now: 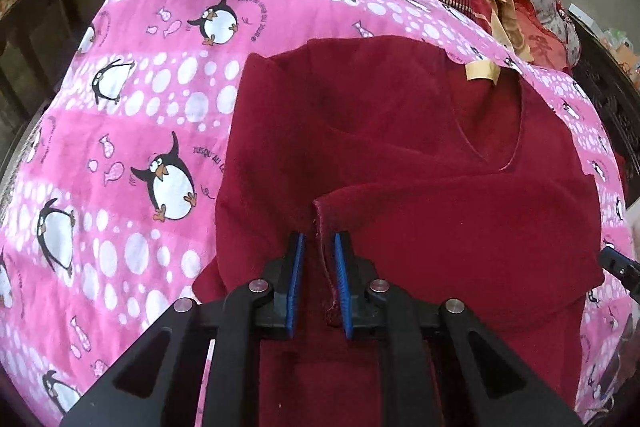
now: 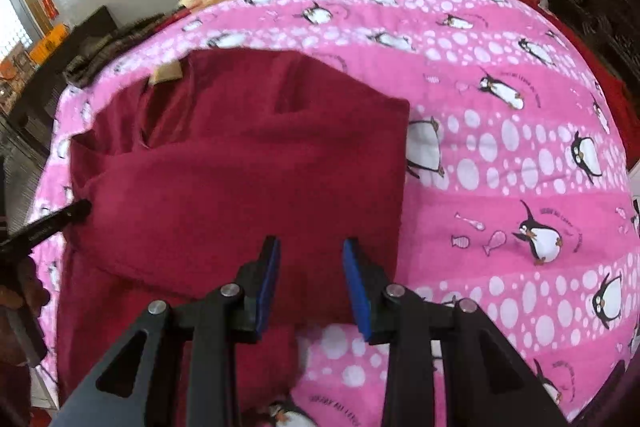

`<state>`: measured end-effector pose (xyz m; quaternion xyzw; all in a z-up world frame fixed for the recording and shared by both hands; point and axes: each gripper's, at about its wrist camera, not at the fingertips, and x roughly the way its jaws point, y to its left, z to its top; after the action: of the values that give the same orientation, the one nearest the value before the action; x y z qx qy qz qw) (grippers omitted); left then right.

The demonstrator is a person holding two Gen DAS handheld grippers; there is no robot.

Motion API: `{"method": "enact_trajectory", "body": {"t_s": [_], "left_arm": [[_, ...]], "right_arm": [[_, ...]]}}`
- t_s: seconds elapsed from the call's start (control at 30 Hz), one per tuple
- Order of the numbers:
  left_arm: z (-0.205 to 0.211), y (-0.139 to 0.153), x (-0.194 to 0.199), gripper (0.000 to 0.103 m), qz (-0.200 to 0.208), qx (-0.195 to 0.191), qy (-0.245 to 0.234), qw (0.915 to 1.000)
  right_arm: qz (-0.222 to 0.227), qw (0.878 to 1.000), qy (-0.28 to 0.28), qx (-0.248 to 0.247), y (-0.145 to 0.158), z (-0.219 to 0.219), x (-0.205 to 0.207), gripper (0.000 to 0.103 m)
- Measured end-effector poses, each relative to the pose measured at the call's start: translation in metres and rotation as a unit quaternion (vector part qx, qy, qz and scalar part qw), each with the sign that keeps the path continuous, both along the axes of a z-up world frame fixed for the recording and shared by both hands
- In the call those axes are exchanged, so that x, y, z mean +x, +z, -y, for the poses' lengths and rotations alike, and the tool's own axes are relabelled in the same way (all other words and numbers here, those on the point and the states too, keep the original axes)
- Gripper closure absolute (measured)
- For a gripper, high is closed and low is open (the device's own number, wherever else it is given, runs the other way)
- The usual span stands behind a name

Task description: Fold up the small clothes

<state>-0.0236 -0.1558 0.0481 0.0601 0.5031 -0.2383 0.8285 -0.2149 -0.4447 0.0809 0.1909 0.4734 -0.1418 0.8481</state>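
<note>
Left claw (image 1: 319, 247): fingers slightly apart, hem of the garment (image 1: 400, 155) loose between them, not visibly pinched; garment stretched ahead on the blanket (image 1: 140, 107). Right claw (image 2: 311, 251): spread, empty, above the garment's near right edge; cloth lay mostly leftward.

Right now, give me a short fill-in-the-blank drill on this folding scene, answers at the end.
1. The dark red garment lies on a pink blanket printed with ____.
2. The left gripper has its fingers set on either side of the garment's ____.
3. The right gripper is ____, with nothing between its fingers.
4. The tag on the garment is ____ in colour.

Answers: penguins; edge; open; cream
</note>
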Motion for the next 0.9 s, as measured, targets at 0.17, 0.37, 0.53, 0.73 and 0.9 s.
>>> {"method": "enact_trajectory", "body": {"t_s": [0.17, 0.37, 0.53, 0.73, 0.9], "left_arm": [[0.002, 0.002, -0.001, 0.103, 0.002, 0.005, -0.001, 1.0000], [-0.004, 0.013, -0.013, 0.103, 0.005, 0.007, -0.011, 0.9999], [-0.026, 0.024, -0.032, 0.096, 0.002, -0.002, -0.026, 0.9997], [-0.060, 0.025, -0.052, 0.096, -0.003, 0.000, -0.024, 0.9997], [-0.085, 0.024, -0.065, 0.096, -0.007, 0.000, -0.013, 0.9999]], "right_arm": [[-0.020, 1.000, -0.013, -0.013, -0.008, -0.007, -0.010, 0.061], [-0.030, 0.999, -0.019, -0.013, -0.008, -0.010, -0.015, 0.055], [-0.010, 0.999, -0.005, 0.030, 0.001, -0.025, -0.044, 0.042], [-0.024, 0.999, 0.011, 0.038, -0.018, -0.054, -0.079, 0.042], [-0.028, 0.998, 0.016, 0.048, -0.026, -0.070, -0.097, 0.042]]}}
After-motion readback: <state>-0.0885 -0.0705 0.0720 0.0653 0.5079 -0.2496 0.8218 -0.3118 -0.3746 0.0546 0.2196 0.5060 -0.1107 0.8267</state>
